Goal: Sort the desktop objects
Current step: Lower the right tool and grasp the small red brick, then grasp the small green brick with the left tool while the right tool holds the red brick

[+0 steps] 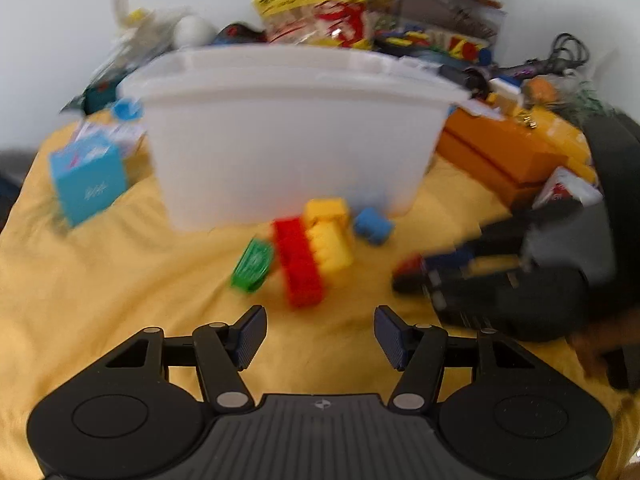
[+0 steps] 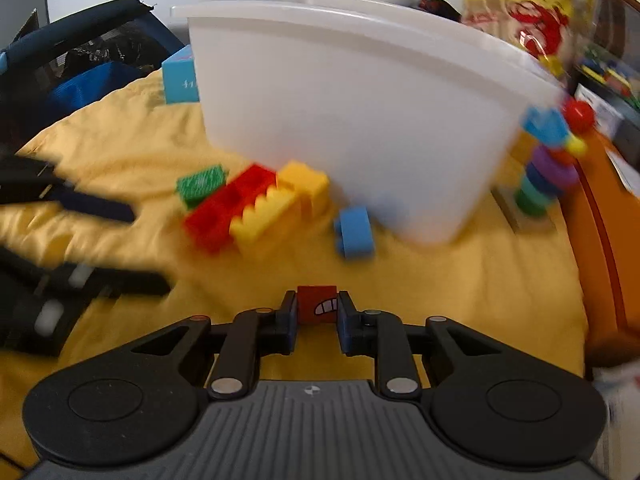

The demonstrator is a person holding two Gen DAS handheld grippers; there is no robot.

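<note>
A white plastic bin (image 1: 288,128) (image 2: 352,120) stands on a yellow cloth (image 1: 120,280). Before it lie a red brick (image 1: 298,264) (image 2: 224,208), a yellow brick (image 1: 330,232) (image 2: 276,208), a green block (image 1: 253,265) (image 2: 200,184) and a blue block (image 1: 372,225) (image 2: 354,232). My left gripper (image 1: 320,338) is open above the cloth, just short of the bricks. My right gripper (image 2: 318,312) is shut on a small red cube with a toothy grin (image 2: 316,305). In the left wrist view the right gripper (image 1: 416,270) shows blurred at the right.
A light blue box (image 1: 88,184) (image 2: 180,80) sits left of the bin. An orange box (image 1: 508,156) lies to the right, with a ring-stacker toy (image 2: 548,164) beside the bin. Toy bags and boxes (image 1: 320,12) pile up behind. A dark chair (image 2: 80,60) stands off the left edge.
</note>
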